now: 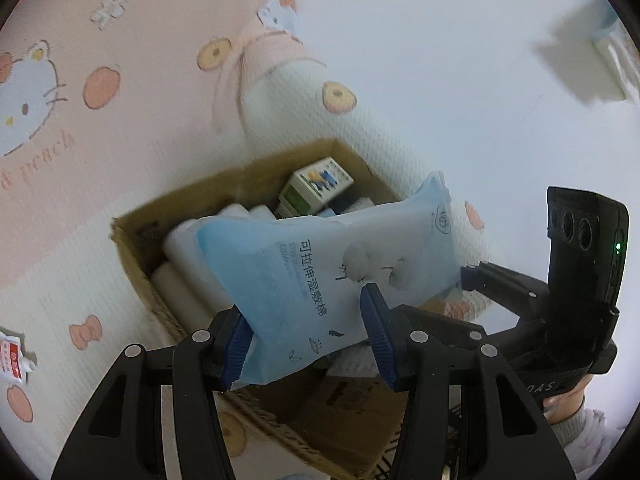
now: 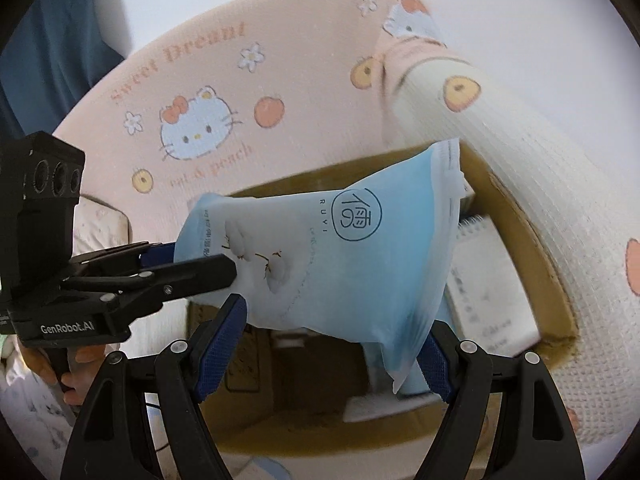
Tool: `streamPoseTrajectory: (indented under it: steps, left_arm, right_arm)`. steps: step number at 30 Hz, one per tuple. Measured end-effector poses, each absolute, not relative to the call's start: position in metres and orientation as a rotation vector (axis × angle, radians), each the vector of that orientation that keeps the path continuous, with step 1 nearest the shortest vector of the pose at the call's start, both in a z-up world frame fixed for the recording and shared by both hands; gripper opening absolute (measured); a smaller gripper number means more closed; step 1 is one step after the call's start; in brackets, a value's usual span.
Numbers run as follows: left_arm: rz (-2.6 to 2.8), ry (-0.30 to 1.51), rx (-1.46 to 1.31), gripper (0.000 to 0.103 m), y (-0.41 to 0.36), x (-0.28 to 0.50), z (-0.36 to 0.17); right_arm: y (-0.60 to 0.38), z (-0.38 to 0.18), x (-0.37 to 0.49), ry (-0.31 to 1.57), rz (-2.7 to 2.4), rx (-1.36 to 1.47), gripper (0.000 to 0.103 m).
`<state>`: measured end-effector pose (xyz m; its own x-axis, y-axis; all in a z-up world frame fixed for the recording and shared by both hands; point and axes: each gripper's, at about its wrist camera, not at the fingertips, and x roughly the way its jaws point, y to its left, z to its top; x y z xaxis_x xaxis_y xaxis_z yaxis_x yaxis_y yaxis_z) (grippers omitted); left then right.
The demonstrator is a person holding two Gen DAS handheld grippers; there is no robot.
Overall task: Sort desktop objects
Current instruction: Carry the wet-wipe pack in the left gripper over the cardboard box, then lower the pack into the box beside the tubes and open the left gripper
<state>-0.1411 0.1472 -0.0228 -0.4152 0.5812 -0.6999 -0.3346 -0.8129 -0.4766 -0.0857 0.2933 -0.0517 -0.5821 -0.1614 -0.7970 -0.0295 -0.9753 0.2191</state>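
A light blue plastic pack of cotton pads (image 1: 320,268) with printed text hangs in the air over an open cardboard box (image 1: 136,256). My left gripper (image 1: 306,336) is shut on the pack's lower end. My right gripper (image 2: 332,344) is shut on the pack's (image 2: 344,256) other end. The left gripper (image 2: 204,260) also shows from the side in the right wrist view, clamped on the pack. The box (image 2: 536,248) holds white rolls (image 1: 180,248), a small green and white carton (image 1: 316,184) and a spiral notepad (image 2: 488,280).
A pink and cream cat-print cloth (image 1: 100,92) covers the surface around the box. A red and white sachet (image 1: 12,360) lies at the left edge. A white wall (image 1: 440,60) stands behind. The other gripper's black body (image 1: 580,280) is at the right.
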Motion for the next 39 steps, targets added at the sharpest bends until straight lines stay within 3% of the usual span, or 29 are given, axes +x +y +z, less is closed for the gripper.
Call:
streamPoseTrajectory:
  steps: [19,24,34,36,39]
  left_arm:
    - [2.057,-0.341,-1.681,0.054,0.210,-0.148,-0.072]
    - [2.023,-0.341,-1.734,0.053,0.211,-0.152,-0.079]
    - [2.013,-0.096,-1.751,0.053,0.221,-0.142,-0.080]
    - [2.022,-0.014,-1.728,0.053,0.223,-0.137,-0.077]
    - [2.083,0.080,-1.661,0.054,0.221,-0.129,-0.068]
  right_arm:
    - [0.367,-0.091,-0.080,-0.621,-2.508,1.680,0.078]
    - [0.369,-0.094,-0.084,-0.569,-2.505,1.722,0.078]
    - [0.381,-0.092,-0.098,-0.445,-2.574,1.801,0.077]
    - [0.377,-0.097,-0.100,-0.312,-2.601,1.846,0.066]
    - [0.371,-0.100,-0.101,-0.214,-2.608,1.827,0.059]
